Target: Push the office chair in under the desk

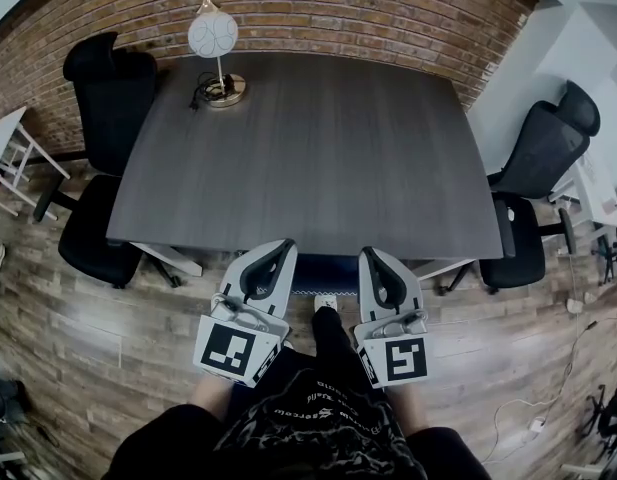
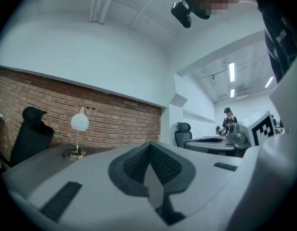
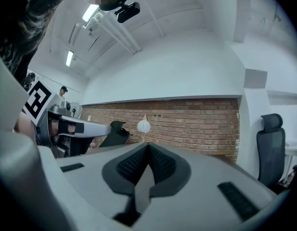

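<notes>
A dark chair back (image 1: 323, 272) shows just under the near edge of the grey desk (image 1: 318, 158), between my two grippers. My left gripper (image 1: 279, 249) and right gripper (image 1: 372, 258) both rest at that near edge, pointing level toward the brick wall. Each is shut with nothing between its fingers. In the left gripper view the jaws (image 2: 149, 147) meet in a closed seam above the desk top (image 2: 28, 165). The right gripper view shows the same closed seam (image 3: 148, 149). The rest of that chair is hidden by the desk and my body.
A white globe lamp (image 1: 214, 38) stands at the desk's far left corner. One black office chair (image 1: 103, 148) sits at the desk's left side, another (image 1: 538, 188) at its right. A white table (image 1: 3, 158) lies far left. Cables (image 1: 548, 408) trail on the wooden floor.
</notes>
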The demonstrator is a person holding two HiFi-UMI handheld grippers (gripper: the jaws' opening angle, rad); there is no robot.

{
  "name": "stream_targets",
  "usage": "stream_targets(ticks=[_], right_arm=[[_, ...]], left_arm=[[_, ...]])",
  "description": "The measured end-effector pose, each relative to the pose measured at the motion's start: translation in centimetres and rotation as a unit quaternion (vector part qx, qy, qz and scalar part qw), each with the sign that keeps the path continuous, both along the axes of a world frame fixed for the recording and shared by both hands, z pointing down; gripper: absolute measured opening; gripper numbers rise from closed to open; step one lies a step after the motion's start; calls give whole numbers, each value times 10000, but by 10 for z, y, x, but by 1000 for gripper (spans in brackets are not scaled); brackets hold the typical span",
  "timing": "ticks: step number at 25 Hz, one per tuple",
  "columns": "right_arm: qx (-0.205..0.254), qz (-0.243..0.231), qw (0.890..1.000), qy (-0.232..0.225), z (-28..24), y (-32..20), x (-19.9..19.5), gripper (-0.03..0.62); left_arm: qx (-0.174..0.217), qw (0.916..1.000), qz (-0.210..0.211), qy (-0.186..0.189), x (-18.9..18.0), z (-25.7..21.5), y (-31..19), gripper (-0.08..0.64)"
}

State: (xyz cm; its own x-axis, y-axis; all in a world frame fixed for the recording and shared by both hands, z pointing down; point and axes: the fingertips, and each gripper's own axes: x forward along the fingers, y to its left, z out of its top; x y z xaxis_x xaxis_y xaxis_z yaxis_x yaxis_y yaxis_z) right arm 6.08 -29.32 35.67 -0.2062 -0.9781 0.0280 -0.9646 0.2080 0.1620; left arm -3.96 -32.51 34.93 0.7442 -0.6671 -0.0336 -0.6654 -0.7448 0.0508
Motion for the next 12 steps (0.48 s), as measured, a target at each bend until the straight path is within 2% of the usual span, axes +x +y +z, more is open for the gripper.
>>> stream_targets(ticks=[12], right_arm=[[13, -40, 10000, 15, -2, -11, -5, 3]], left_arm=[[-18, 10000, -51, -27, -6, 4, -10, 6]])
